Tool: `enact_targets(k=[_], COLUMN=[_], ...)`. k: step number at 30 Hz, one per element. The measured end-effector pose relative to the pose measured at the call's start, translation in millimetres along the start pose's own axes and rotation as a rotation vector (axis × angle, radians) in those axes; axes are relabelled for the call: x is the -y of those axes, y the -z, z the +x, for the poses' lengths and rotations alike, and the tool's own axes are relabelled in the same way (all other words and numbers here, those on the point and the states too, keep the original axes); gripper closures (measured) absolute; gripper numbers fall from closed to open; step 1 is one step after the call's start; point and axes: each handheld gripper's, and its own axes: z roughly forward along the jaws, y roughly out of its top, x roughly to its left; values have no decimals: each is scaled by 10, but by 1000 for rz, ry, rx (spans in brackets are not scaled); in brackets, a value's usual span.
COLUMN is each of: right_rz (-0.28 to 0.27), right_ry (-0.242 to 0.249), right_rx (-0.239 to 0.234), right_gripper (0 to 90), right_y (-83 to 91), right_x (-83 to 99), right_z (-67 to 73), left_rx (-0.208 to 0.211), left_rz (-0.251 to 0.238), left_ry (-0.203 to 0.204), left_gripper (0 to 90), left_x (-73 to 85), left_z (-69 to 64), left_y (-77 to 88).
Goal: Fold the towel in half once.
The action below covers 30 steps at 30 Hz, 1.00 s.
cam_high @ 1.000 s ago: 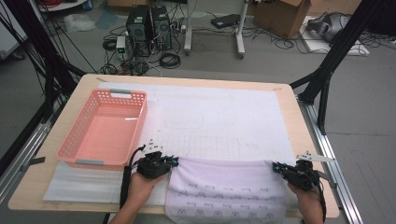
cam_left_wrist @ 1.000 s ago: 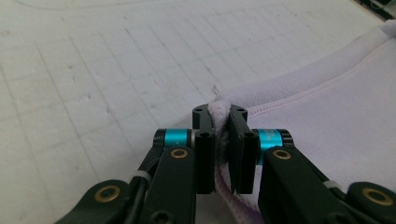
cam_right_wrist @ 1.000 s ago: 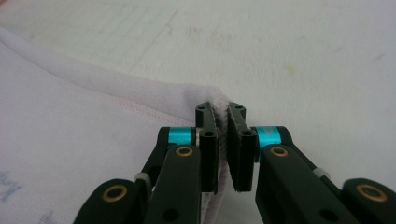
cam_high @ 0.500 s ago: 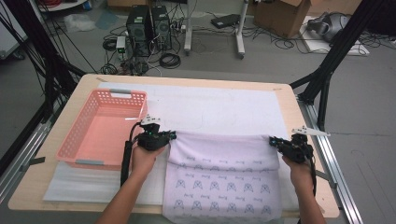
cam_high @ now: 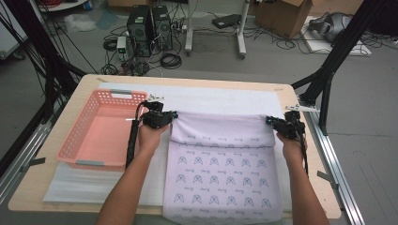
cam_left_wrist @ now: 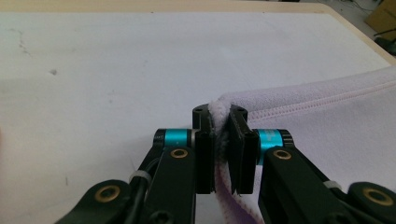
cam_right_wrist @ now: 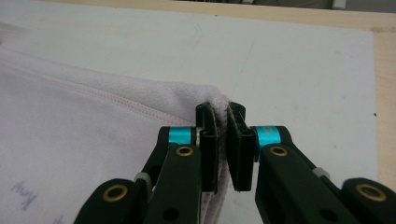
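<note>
Lilac towel (cam_high: 223, 168), one, between two grippers.

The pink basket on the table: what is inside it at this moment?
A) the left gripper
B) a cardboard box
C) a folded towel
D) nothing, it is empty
D: in the high view the pink basket shows only its bare floor, while the towel lies beside it on the table, pinched at its corners by the left gripper and the right gripper.
</note>
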Motion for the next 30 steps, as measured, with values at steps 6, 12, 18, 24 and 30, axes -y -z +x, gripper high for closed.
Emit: enact_targets(k=[6, 12, 18, 24, 30], right_rz=[-4, 44, 51, 170, 198], right_ry=[-21, -34, -43, -47, 23], right_rx=[25, 45, 50, 31, 32], right_gripper=[844, 656, 620, 608, 870], right_y=[-164, -241, -138, -212, -241], right_x=[-71, -24, -30, 92, 98], right_z=[-16, -13, -68, -69, -2], left_rx=[-4, 0, 11, 11, -39], left_rz=[15, 27, 92, 146, 143], left_ry=[7, 2, -7, -3, -73], left_gripper=[811, 585, 557, 606, 895], left_x=[15, 27, 108, 256, 339], left_z=[33, 13, -12, -84, -150], left_y=[-97, -84, -122, -210, -172])
